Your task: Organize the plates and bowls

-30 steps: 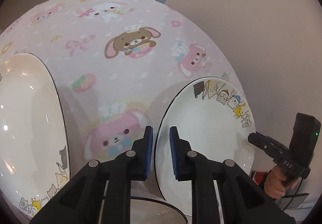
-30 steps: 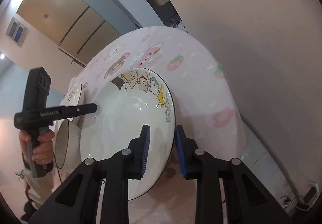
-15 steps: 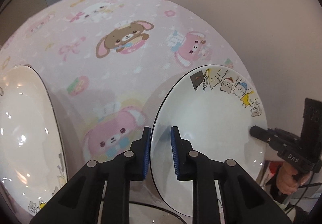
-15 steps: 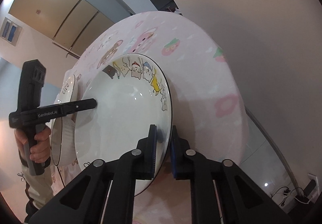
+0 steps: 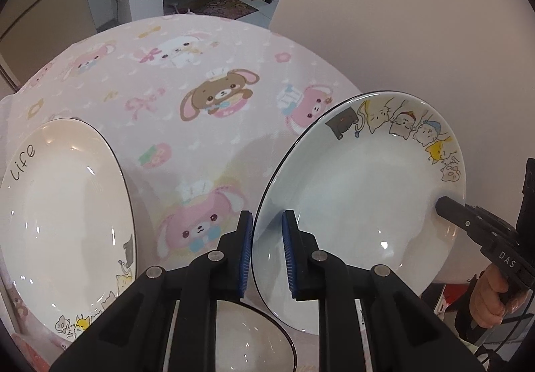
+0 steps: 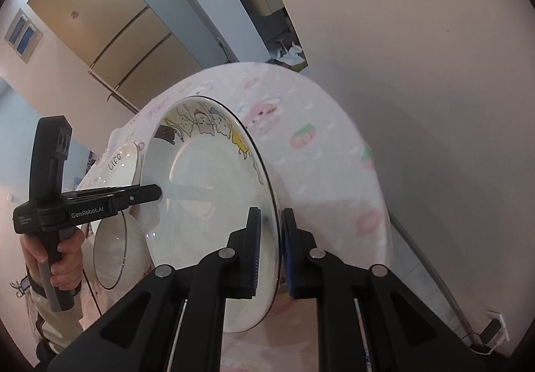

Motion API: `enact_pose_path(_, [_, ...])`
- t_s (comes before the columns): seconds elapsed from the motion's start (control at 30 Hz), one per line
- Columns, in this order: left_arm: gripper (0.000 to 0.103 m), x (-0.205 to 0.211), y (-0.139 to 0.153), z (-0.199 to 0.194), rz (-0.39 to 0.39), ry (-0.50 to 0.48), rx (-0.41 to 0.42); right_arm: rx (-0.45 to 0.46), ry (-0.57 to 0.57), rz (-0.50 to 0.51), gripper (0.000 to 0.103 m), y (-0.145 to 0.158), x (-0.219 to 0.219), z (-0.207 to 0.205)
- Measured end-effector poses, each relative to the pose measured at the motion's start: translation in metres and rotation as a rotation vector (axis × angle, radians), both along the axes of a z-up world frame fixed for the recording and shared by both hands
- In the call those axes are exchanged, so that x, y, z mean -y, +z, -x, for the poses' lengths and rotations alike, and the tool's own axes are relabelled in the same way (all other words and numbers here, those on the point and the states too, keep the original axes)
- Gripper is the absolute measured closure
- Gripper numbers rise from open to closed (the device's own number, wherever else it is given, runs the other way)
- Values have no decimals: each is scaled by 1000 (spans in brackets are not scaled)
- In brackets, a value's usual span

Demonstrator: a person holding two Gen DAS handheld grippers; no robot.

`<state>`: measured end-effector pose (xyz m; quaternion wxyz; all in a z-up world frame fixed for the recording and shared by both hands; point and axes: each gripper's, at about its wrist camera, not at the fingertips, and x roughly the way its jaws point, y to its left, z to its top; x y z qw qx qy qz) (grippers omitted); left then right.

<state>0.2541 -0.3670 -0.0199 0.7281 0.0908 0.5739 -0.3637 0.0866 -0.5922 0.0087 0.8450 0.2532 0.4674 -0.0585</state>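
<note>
Cat-print plate (image 5: 361,201) now lifted clear of pink cartoon tablecloth (image 5: 187,124); left gripper (image 5: 265,255) and right gripper (image 6: 269,251) both clamp its rim; earlier it rested there.

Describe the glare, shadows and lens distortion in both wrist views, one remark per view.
Left wrist view: small ceiling-light glints dot the held cat plate and the "Life" plate; the plate casts a soft shadow on the pink tablecloth, which the fisheye bulges into a dome. Right wrist view: the same plate mirrors the left tongs as a grey streak; the wall edges curve and the corners go black.
</note>
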Motion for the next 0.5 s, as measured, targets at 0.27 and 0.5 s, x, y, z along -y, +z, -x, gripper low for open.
enact_pose_path(0.27, [85, -17, 32, -3, 86, 40, 16, 66, 4, 49, 91, 43, -9, -5])
enact_pose_path(0.5, [85, -44, 72, -1, 123, 68, 62, 107, 36, 83, 91, 75, -26, -12])
